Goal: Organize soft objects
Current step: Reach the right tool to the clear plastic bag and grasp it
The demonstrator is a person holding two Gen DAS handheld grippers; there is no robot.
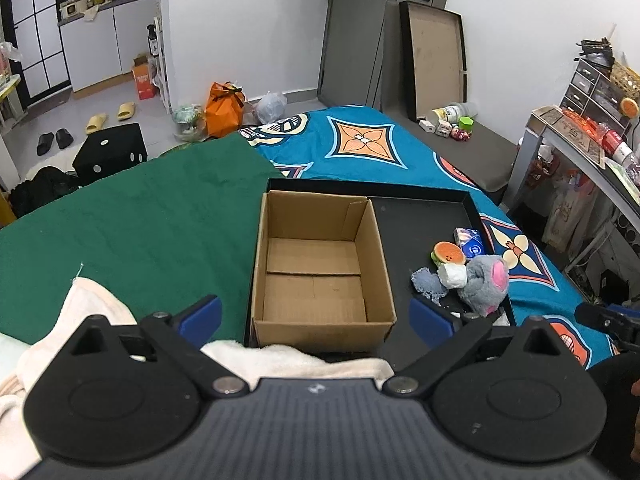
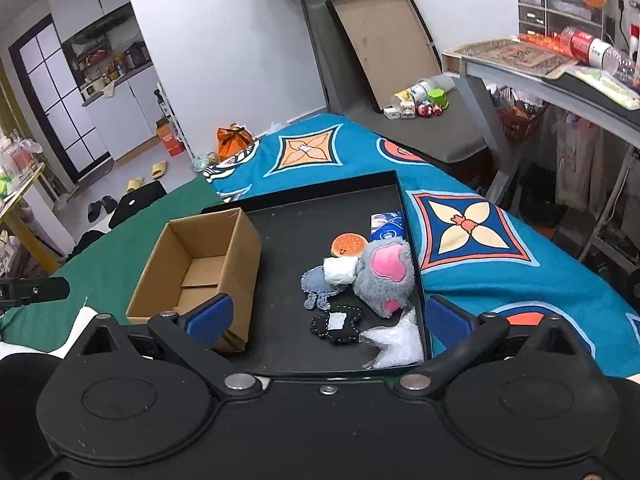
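You are holding both the left tool [image 1: 314, 316] and right tool [image 2: 328, 318] spread apart and empty; the soft toys [image 2: 384, 276] are lying piled in the black tray [image 2: 288, 240] beside the empty cardboard box [image 2: 200, 264], so one pinch risks dragging neighbours along

No text could be read. The blue packet [image 2: 386, 226] at the tray's far right and the orange carton [image 1: 144, 80] on the far floor bore printing too blurred to make out.
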